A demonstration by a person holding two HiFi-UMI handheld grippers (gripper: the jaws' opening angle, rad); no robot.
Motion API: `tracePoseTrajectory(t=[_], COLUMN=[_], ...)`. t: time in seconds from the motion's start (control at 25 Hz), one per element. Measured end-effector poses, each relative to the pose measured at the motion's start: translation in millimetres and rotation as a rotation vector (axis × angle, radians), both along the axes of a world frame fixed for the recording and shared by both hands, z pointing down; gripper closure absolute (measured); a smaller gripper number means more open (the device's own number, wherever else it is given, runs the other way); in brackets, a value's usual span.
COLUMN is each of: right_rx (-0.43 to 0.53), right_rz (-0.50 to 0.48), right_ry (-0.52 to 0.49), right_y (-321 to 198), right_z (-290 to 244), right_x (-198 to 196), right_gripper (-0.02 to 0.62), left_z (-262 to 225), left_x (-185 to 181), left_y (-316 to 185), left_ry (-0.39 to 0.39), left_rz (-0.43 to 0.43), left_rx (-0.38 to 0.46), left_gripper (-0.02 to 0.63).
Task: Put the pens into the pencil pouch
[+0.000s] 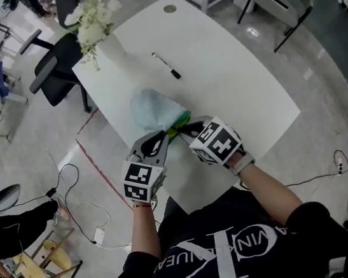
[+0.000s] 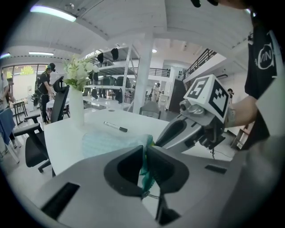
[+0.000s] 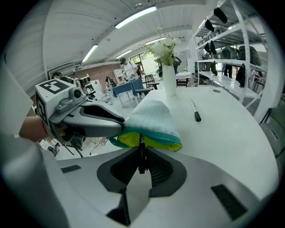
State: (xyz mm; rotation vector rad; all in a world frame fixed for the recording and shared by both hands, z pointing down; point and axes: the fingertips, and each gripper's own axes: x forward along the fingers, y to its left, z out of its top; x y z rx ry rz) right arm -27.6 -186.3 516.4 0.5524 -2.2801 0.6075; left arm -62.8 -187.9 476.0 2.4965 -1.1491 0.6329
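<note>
The left gripper (image 2: 145, 153) has its fingers (image 2: 124, 169) clamped on the teal rim of the pencil pouch (image 2: 109, 142), probably to keep its mouth lifted open. The right gripper (image 3: 142, 149) pinches a black pen (image 3: 141, 153), its far end at the yellow-lined opening just ahead. A second pen (image 3: 195, 111) lies well beyond the fingers on the bare table (image 3: 231, 147), whose near edge runs close beneath them

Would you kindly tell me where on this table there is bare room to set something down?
The widest bare stretch of table lies right of the loose pen, out to the right edge. A smaller patch lies between the vase and that pen. The near edge is crowded: left claw and right claw meet at the pouch.
</note>
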Motion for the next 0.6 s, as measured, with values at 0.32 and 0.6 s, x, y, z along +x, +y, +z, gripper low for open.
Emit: tracePoseTrajectory(t=[0.32,0.6], right_rx=[0.009,0.044], right_rz=[0.053,0.031], right_ry=[-0.069,-0.101], right_y=[-15.3,-12.8], right_z=[-11.5,-15.6], right_x=[-13.6,-15.9], right_gripper=[0.523,0.449], left_z=[-14.8,-14.1], left_x=[16.4,0.1], left_y=[5.6,-2.5], left_ry=[0.122,0.143], left_rz=[0.087,-0.029], left_rx=[0.006,0.004], left_gripper=[0.586,0.588])
